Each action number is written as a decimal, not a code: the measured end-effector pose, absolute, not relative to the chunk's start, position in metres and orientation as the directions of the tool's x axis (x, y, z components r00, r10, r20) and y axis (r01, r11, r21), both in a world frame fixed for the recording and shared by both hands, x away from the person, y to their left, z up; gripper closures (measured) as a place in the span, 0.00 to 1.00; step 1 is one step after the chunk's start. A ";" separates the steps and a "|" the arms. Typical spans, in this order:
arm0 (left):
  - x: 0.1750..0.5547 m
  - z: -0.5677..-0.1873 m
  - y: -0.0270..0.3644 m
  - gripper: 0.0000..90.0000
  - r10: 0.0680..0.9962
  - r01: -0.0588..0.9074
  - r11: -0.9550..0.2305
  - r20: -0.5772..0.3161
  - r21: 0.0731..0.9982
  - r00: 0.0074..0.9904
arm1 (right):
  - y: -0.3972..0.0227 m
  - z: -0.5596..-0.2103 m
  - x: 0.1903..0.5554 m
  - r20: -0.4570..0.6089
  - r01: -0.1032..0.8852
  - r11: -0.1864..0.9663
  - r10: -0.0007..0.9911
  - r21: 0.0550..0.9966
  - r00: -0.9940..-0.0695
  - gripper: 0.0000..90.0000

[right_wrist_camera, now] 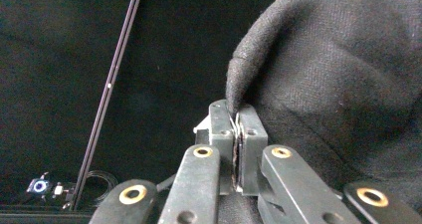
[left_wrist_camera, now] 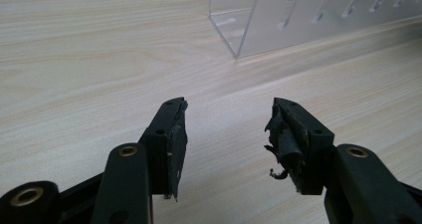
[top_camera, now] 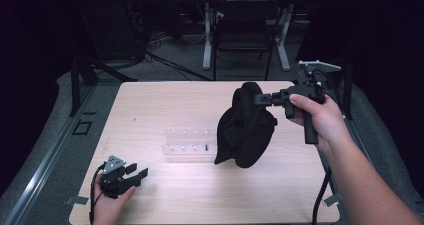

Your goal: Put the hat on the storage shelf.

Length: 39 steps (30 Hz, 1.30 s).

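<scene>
The right claw [top_camera: 261, 99] is clamped on a fold of the black cloth [top_camera: 246, 127], which hangs above the worktop [top_camera: 165, 105] and hides the right end of the clear rack [top_camera: 187, 145]. The left claw [top_camera: 141, 173] rests wide open, empty, near the front-left corner.

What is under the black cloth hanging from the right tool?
The black cloth, pinched in the right tool, hangs over the table. Its lower end covers the right end of the clear acrylic rack. Whether it touches the rack or the table there is hidden.
</scene>
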State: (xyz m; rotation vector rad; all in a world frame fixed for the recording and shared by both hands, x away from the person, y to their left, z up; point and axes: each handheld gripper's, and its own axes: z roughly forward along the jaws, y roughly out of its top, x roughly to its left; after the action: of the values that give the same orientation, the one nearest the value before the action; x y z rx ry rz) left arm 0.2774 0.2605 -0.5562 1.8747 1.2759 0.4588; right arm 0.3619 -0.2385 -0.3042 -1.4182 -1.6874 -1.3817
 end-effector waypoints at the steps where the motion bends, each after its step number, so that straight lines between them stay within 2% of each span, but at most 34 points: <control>1: 0.278 -0.556 0.261 0.54 0.895 0.604 -0.168 -0.137 0.779 0.425 | -0.237 -0.304 0.364 0.871 0.929 -0.077 0.385 0.361 -0.307 0.98; 20: 0.278 -0.556 0.264 0.54 0.899 0.603 -0.151 -0.145 0.784 0.414 | -0.202 -0.312 0.397 0.875 0.935 -0.071 0.381 0.348 -0.297 0.98; 39: 0.279 -0.556 0.263 0.54 0.897 0.607 -0.157 -0.145 0.779 0.418 | -0.200 -0.322 0.424 0.873 0.938 -0.080 0.399 0.338 -0.280 0.98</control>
State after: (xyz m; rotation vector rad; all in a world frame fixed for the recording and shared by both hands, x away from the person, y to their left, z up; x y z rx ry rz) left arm 0.2792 0.2628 -0.5561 1.8671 1.2847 0.4539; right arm 0.4240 -0.2002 -0.3215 -1.4471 -1.6801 -1.3549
